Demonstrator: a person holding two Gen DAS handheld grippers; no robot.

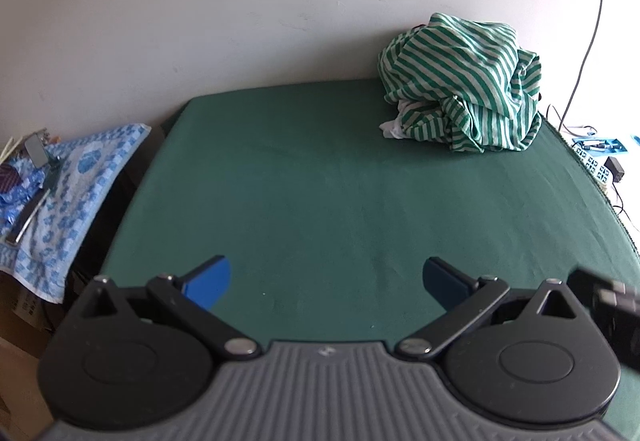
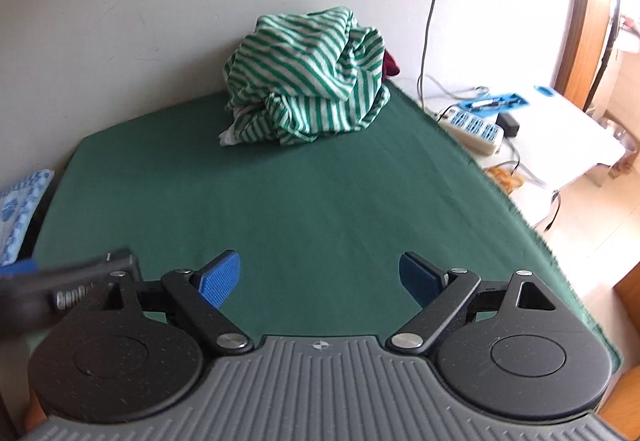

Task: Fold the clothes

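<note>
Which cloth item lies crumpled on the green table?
The green-striped garment, bunched by the wall. The blue towel lies flat off the table's left side.

The left gripper point(image 1: 326, 281) hovers above the table point(image 1: 320, 181) near its front edge, jaws spread wide and empty, its blue pads point(image 1: 210, 283) angled outward. The right gripper point(image 2: 320, 279) hovers above the same table just beside it, also spread wide with nothing between its pads point(image 2: 220, 279). Each shows blurred at the edge of the other's view.
</note>
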